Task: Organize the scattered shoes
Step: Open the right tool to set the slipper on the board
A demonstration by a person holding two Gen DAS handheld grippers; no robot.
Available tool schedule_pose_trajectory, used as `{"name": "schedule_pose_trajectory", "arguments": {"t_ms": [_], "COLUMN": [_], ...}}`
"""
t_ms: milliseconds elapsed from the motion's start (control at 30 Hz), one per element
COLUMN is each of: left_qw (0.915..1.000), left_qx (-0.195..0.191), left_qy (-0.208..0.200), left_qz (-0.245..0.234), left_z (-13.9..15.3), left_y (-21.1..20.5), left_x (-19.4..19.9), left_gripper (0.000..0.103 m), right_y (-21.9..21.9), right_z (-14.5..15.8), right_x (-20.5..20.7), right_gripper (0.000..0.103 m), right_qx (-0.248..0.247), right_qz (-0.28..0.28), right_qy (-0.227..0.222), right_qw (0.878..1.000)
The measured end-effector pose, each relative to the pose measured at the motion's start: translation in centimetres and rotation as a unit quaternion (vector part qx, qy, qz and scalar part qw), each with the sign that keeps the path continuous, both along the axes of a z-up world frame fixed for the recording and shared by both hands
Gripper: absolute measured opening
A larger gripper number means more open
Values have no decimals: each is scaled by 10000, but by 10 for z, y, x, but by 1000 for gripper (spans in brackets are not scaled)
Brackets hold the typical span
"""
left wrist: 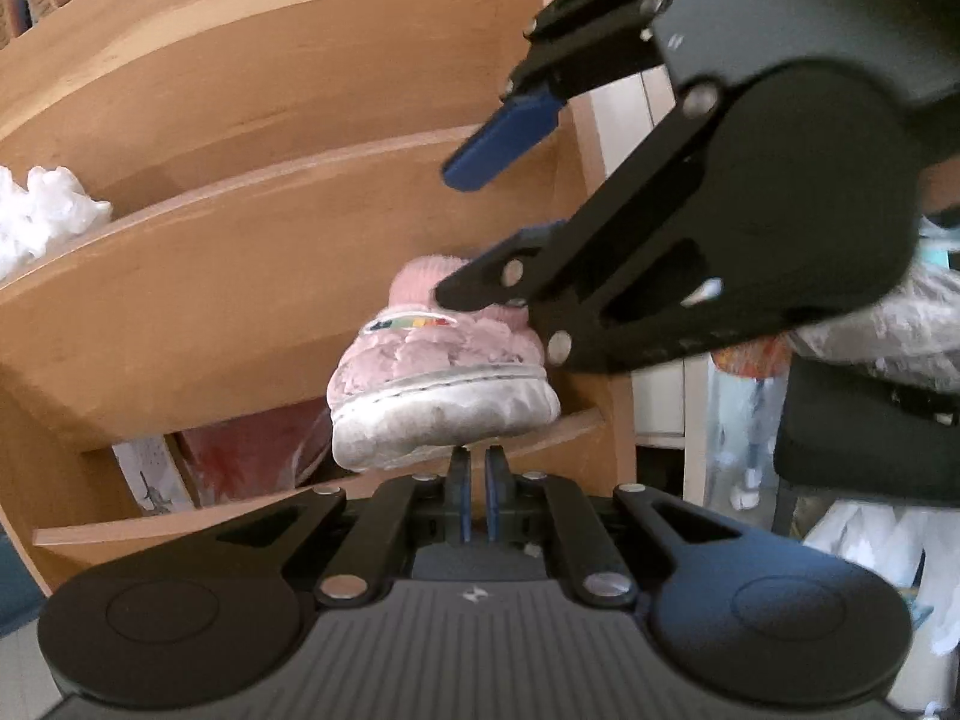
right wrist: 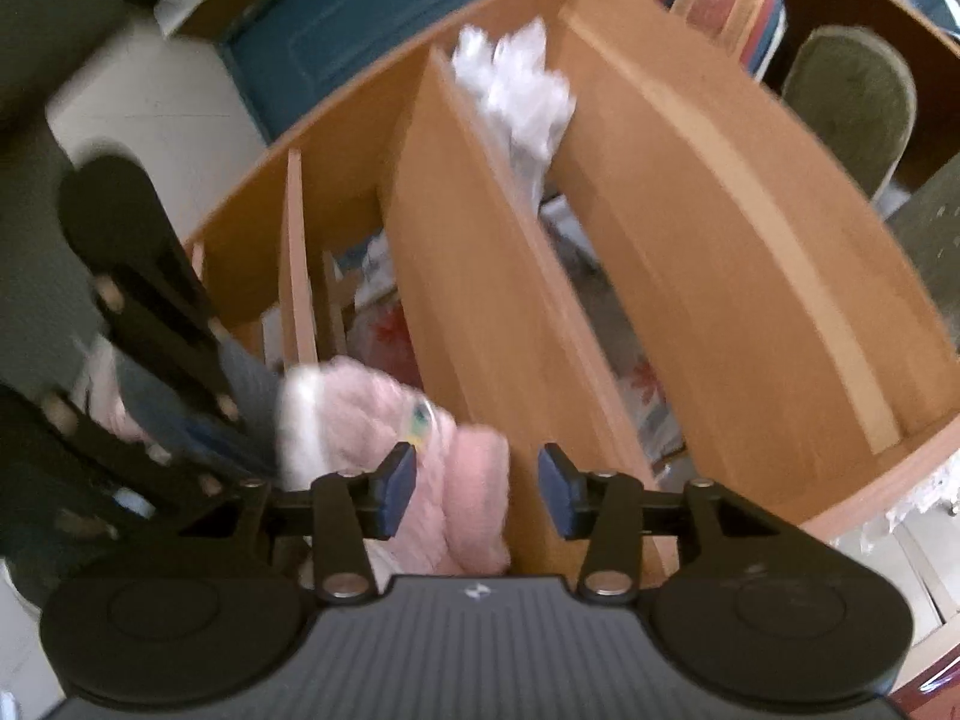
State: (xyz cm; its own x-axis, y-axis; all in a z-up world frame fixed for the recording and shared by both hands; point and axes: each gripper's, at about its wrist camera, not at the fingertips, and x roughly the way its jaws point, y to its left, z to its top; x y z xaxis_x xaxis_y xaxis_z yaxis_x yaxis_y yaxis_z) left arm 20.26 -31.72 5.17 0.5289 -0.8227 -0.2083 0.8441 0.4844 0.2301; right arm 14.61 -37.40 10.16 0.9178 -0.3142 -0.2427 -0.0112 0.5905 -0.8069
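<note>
Left gripper (left wrist: 478, 468) has its blue pads pressed together with nothing between them, tips just under the sole of the pink shoe (left wrist: 441, 366). Right gripper (right wrist: 477, 483) stands partly open; in its own view the shoe's fuzzy cuff lies between the pads, the left pad against the fabric, the right pad clear of it. So no firm clamp that I can see. In the left wrist view one right finger sits at the cuff while the other blue pad (left wrist: 501, 141) hangs well above.

Shoe is at the front edge of the wooden shoe rack (left wrist: 252, 252), at a lower slanted shelf, toe pointing left. Whether it rests on the shelf lip or hangs from the cuff, can't tell.

Handling, my read: small and light, plush quilted upper, soft knit cuff that will squash and may slip; white rubber sole is the only stiff part. Best hold is likely across the heel or sole edge, not the cuff.

Rack shelves are smooth, steeply slanted wood, so a loose shoe could slide. White plastic bag (left wrist: 42, 210) fills the shelf above, other shoes (right wrist: 729, 6) up top. Room around is cluttered.
</note>
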Motion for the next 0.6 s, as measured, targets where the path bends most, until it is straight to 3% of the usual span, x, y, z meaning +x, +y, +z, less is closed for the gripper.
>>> {"name": "schedule_pose_trajectory", "arguments": {"t_ms": [167,300,400,500,600], "left_qw": [9979,9946,9904,9908,9903], "left_qx": [-343,-575,-786,-709,-654], "left_qy": [411,722,1036,1096,1213], "left_qz": [-364,-470,-467,-368,-200], "left_z": [5,1,-2,-3,-3], "left_y": [-5,-3,6,14,20], "left_x": [9,18,27,32,38], "left_gripper": [7,7,10,11,19], "right_y": [15,10,0,-7,-1], "right_z": [23,22,12,12,7], "right_x": [17,42,56,52,50], "right_gripper": [46,46,46,46,49], "right_qx": [580,848,873,1019,665], "right_qz": [115,-57,-270,-288,-382], "right_qy": [99,372,586,528,497], "right_qw": [9982,9957,9941,9930,9958]}}
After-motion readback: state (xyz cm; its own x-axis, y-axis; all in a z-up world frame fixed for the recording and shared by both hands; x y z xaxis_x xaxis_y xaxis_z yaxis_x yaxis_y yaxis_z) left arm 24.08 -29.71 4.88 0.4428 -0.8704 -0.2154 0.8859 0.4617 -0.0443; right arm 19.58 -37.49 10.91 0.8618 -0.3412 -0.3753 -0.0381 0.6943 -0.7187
